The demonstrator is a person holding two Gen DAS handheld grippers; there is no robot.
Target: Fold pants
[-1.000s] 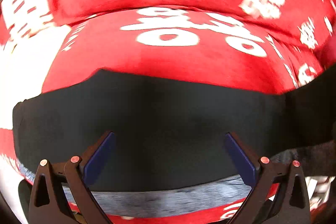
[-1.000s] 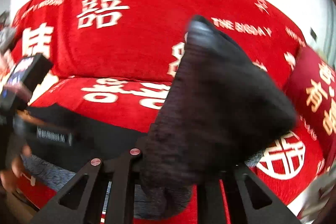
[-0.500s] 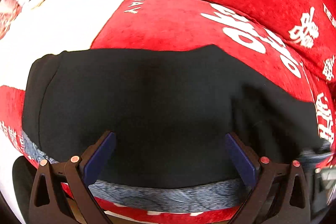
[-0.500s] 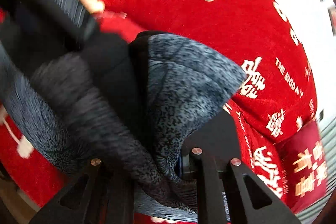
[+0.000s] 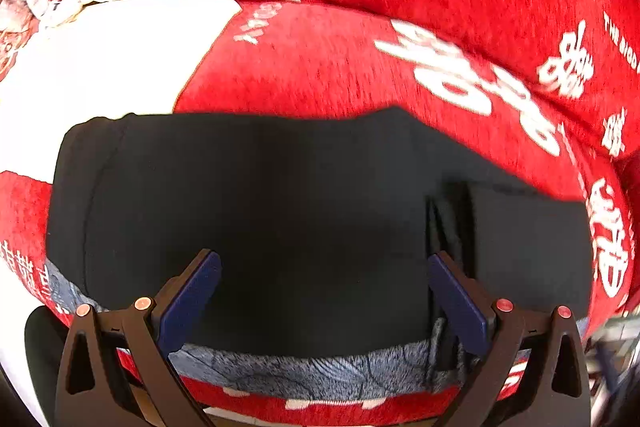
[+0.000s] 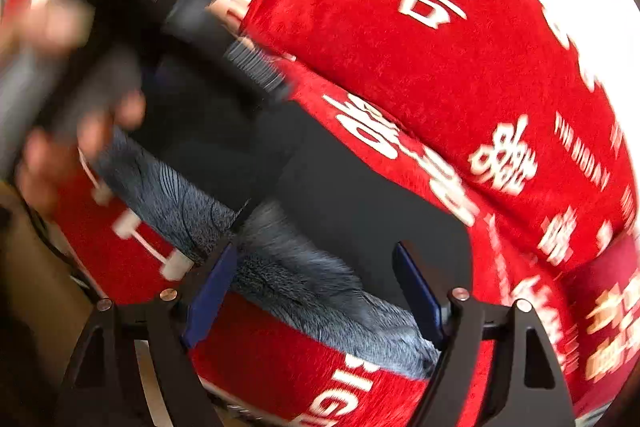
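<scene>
Left wrist view: the left tool (image 5: 322,297), two black fingers with blue pads (image 5: 190,297), stands wide apart and holds nothing. Between and beyond its fingers lie the black pants with a grey fleecy lining (image 5: 280,211), spread flat on the red plush sofa cover printed with white characters (image 5: 320,67). A strip of the grey lining (image 5: 320,367) shows along the near edge at 6 o'clock. At 3 o'clock a folded-over layer of the pants (image 5: 528,243) lies on top of the main panel, its edge forming a vertical seam just beyond the right-hand pad. A white patch of the cover (image 5: 100,59) sits at 10 o'clock.

Right wrist view: the right tool (image 6: 316,285) is likewise wide and empty, its blue pads (image 6: 418,293) flanking the near edge of the pants (image 6: 360,195), where the lining (image 6: 328,291) is turned up. The sofa cover (image 6: 440,67) fills the field from 12 to 4 o'clock. At 10 o'clock the person's left hand (image 6: 72,131), blurred, grips the handle of the other tool above the pants.
</scene>
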